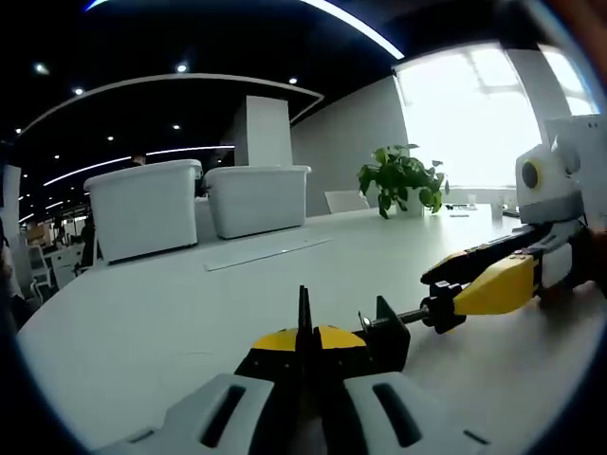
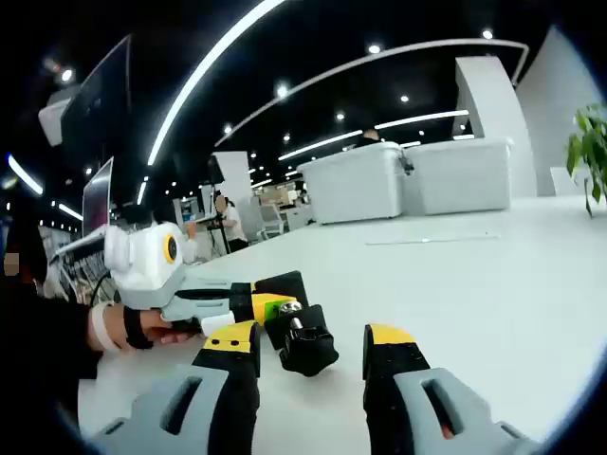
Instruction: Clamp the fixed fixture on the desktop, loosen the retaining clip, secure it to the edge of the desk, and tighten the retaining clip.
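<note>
A small black screw clamp [image 1: 387, 334] lies low over the white table [image 1: 142, 322]. My left gripper [image 1: 303, 343] is shut on its body, the yellow-tipped jaws pressed together. The clamp's threaded rod ends in a black knob [image 1: 441, 309] pointing right. My right gripper [image 1: 448, 290] comes in from the right with its yellow and black fingers at that knob. In the right gripper view the knob [image 2: 305, 353] sits between the spread jaws of my right gripper [image 2: 311, 334], which is open. The left gripper [image 2: 248, 305] holds the clamp [image 2: 283, 284] from the left.
Two white storage bins [image 1: 147, 204] [image 1: 256, 194] stand at the back of the table, with a flat white strip [image 1: 266, 251] in front of them. A potted plant [image 1: 403, 180] stands at the far right by the window. A person's hand [image 2: 133, 327] grips the left tool.
</note>
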Demonstrator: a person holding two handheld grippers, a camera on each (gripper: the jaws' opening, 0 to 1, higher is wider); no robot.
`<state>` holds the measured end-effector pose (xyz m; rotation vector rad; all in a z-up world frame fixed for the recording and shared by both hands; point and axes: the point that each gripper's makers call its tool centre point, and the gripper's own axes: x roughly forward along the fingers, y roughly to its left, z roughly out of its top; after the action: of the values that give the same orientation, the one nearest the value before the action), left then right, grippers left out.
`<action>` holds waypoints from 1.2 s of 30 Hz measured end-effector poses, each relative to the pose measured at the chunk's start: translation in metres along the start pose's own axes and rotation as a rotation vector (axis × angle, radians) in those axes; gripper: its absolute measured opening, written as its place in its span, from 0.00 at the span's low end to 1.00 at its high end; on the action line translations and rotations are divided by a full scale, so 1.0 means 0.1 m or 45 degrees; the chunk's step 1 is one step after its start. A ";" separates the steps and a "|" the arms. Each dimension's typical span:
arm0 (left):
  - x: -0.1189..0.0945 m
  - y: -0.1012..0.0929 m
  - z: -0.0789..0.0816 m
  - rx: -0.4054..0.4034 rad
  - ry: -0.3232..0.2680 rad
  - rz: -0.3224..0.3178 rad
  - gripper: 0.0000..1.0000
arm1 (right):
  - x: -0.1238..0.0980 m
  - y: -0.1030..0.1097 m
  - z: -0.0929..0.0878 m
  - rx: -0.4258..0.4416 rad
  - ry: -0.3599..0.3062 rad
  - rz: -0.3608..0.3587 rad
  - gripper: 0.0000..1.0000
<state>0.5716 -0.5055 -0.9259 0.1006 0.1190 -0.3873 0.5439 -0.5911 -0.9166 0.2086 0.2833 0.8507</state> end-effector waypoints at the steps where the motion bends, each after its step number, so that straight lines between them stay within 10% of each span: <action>1: 0.00 0.00 0.00 0.000 0.000 0.001 0.05 | 0.01 -0.04 -0.01 0.055 0.009 -0.009 0.35; 6: 0.02 0.01 0.00 0.001 0.000 -0.002 0.05 | 0.09 -0.10 -0.09 0.423 0.094 0.066 0.26; 15: -0.01 -0.01 -0.01 0.002 -0.001 -0.003 0.05 | 0.03 0.08 -0.17 0.445 0.101 0.072 0.24; 19: 0.00 -0.01 -0.01 0.001 0.000 -0.004 0.05 | -0.03 0.21 -0.14 0.049 0.057 0.071 0.23; 36: -0.04 -0.05 -0.02 0.004 0.000 -0.001 0.05 | -0.09 0.31 -0.09 -0.956 -0.080 -0.037 0.23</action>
<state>0.5661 -0.5080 -0.9277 0.1035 0.1187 -0.3882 0.5133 -0.5770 -0.9143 -0.4677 -0.1028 0.8667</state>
